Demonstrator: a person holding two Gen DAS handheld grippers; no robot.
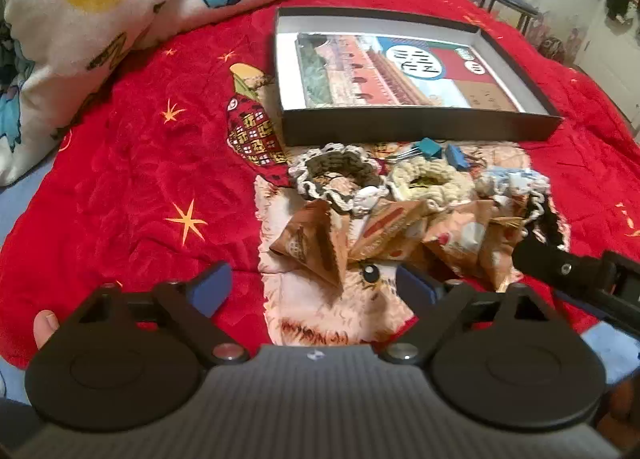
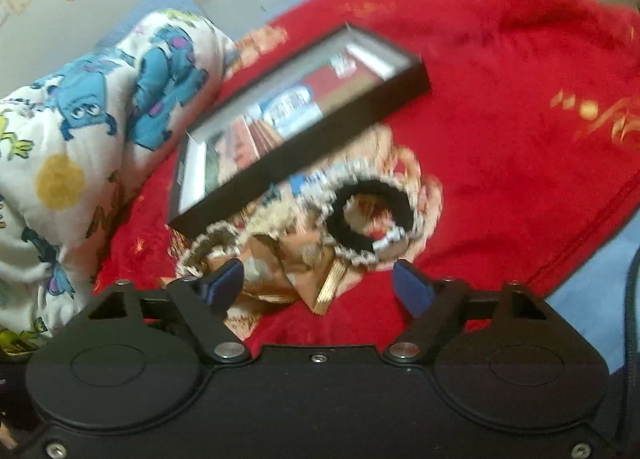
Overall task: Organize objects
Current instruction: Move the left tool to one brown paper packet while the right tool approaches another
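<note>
A shallow black box (image 1: pixel 416 123) with a printed picture on its floor lies on the red blanket; it also shows in the right wrist view (image 2: pixel 304 139). In front of it lie a brown scrunchie (image 1: pixel 340 175), a cream scrunchie (image 1: pixel 428 183), blue binder clips (image 1: pixel 434 149) and several tan triangular snack packets (image 1: pixel 320 243). A black scrunchie (image 2: pixel 372 215) and packets (image 2: pixel 320 279) lie just ahead of my right gripper (image 2: pixel 320 287). My left gripper (image 1: pixel 312 291) is open and empty, just short of the packets. My right gripper is open and empty too; its finger (image 1: pixel 560 267) shows at the right of the left wrist view.
A rolled white cartoon-print quilt (image 1: pixel 100 19) lies at the back left of the bed, also in the right wrist view (image 2: pixel 100 119). A dark stool (image 1: pixel 508 7) stands beyond the bed by the wall. The red blanket (image 1: pixel 140 179) covers the bed.
</note>
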